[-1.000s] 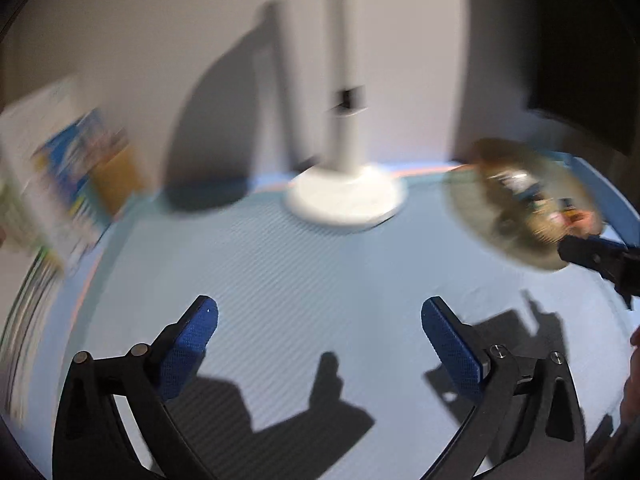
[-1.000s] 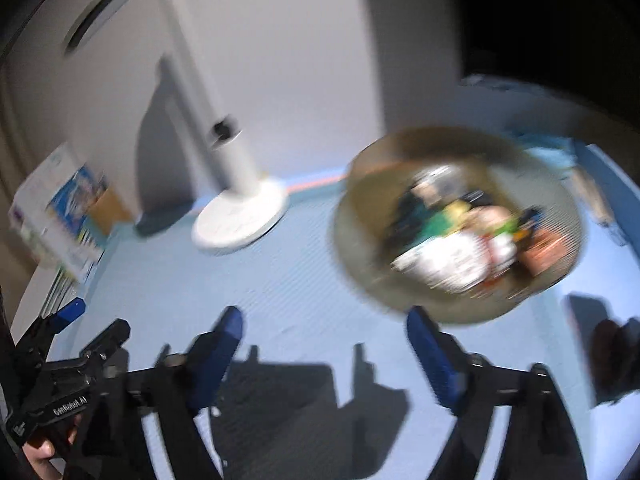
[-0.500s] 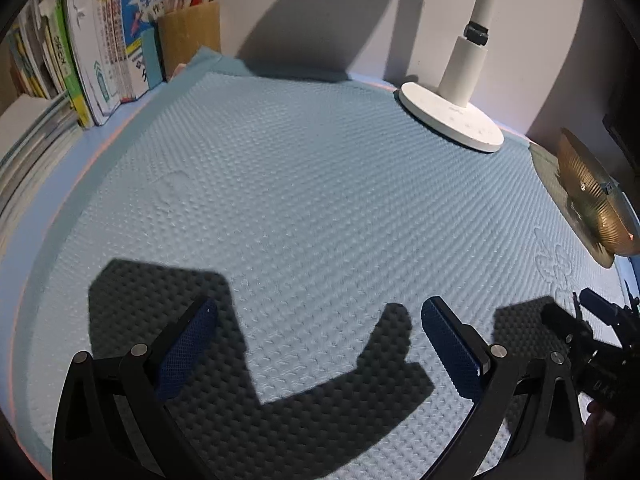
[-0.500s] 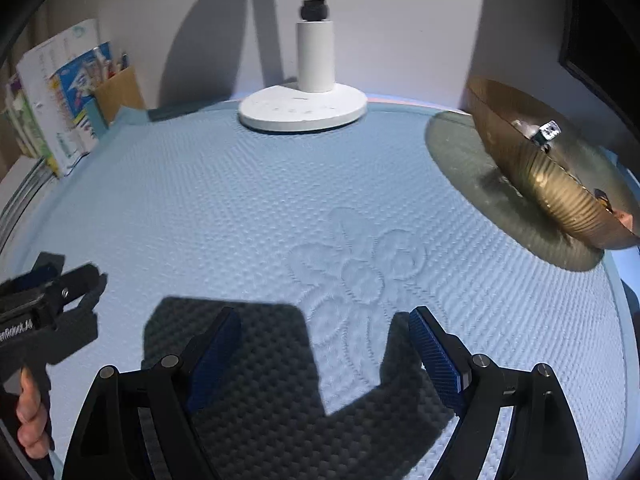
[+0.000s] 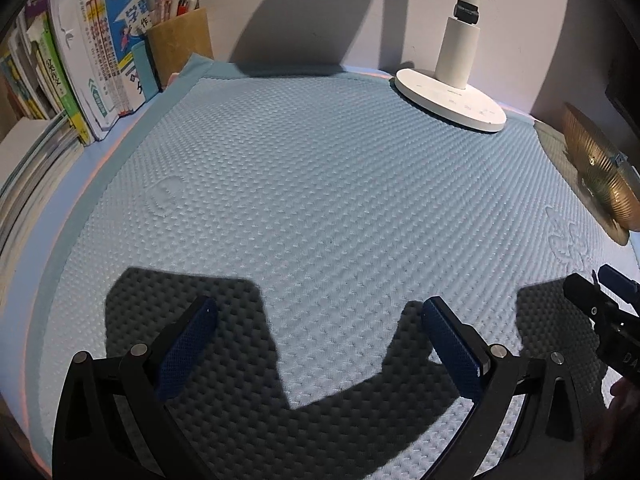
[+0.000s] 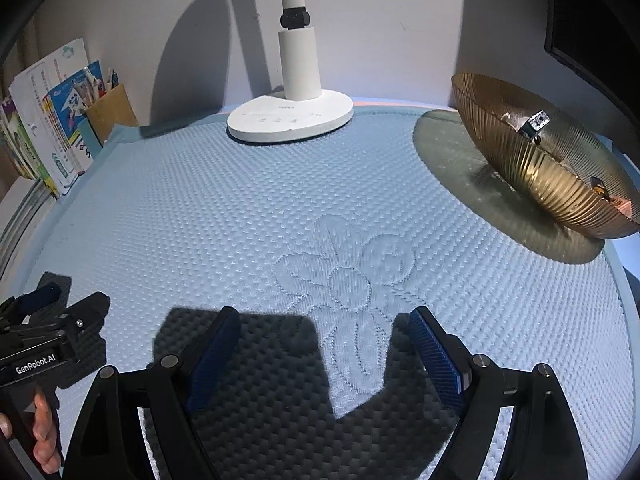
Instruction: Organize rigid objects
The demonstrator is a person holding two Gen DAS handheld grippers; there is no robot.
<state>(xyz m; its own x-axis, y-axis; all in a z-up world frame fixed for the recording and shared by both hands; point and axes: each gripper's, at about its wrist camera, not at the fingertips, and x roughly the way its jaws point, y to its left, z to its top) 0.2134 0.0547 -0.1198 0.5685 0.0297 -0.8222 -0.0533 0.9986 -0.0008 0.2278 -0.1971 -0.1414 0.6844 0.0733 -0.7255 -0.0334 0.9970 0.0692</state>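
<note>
Gold ribbed metal bowl (image 6: 536,168) sits at the right rear of the light blue quilted mat (image 6: 320,208) covering the surface, with small rigid objects (image 6: 534,124) inside it. Both the left claw (image 5: 316,334) and right claw (image 6: 322,338) hover over the mat, fingers spread apart and holding nothing. Beside the bowl stands a white lamp base (image 6: 290,118).

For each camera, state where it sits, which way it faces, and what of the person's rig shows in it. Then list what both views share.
Left wrist: rides the left claw, low over the blue mat, facing the wall, books and pen holder; right claw at its right edge.
Right wrist: rides the right claw, facing lamp and gold bowl; left claw and a hand at lower left.
Shared: mat, lamp, bowl, books, pen holder.
</note>
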